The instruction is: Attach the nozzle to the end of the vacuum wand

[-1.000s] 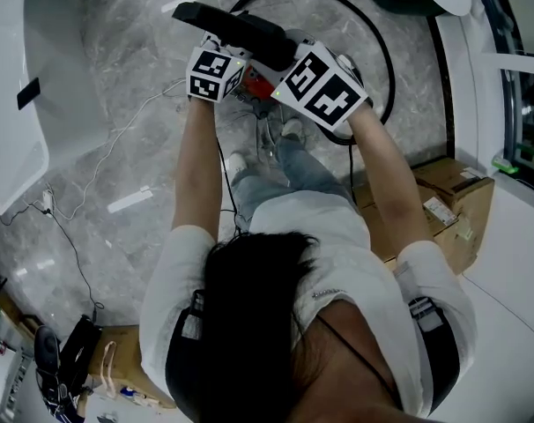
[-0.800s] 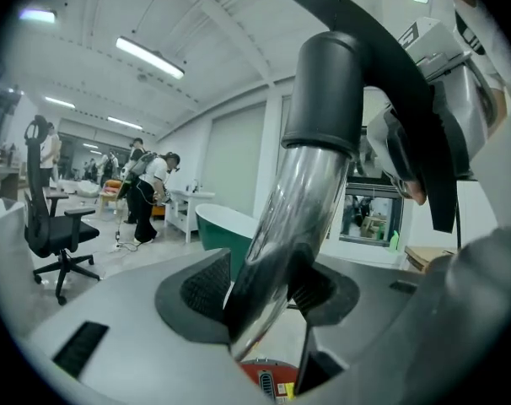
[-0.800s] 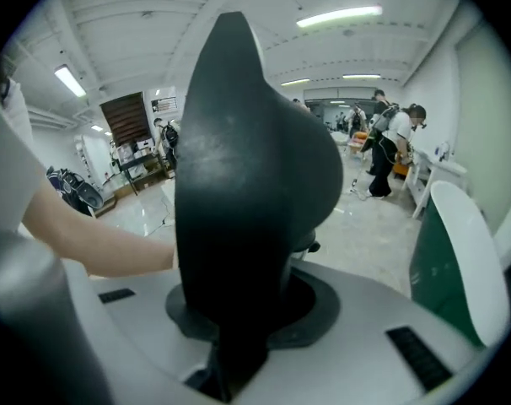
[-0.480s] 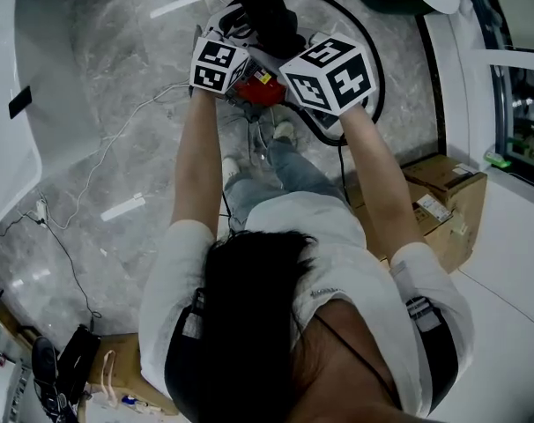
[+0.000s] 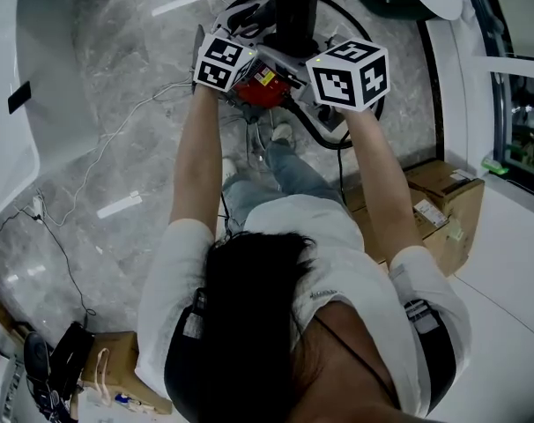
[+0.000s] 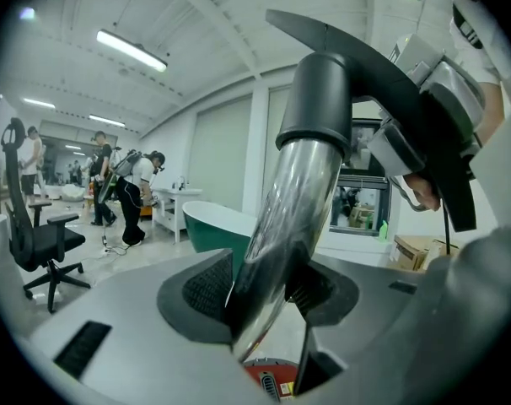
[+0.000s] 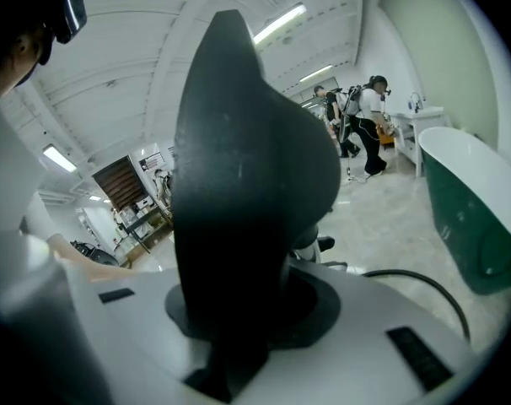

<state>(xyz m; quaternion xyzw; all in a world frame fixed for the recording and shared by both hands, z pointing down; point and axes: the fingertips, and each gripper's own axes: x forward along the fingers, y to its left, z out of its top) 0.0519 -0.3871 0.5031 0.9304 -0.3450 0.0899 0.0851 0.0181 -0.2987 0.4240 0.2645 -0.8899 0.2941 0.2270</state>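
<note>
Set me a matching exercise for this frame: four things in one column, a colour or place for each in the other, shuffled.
1 vacuum wand
2 nozzle
3 bathtub
4 cardboard box

A green
B between the jaws of the right gripper
C brown
D between the jaws of the left gripper

Pairs: 1-D, 2-B, 3-A, 4-C.

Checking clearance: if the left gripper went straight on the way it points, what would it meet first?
The left gripper grips the chrome wand, which fills that line, so it comes first. Behind it a green bathtub appears far off, though depth is unclear.
</note>
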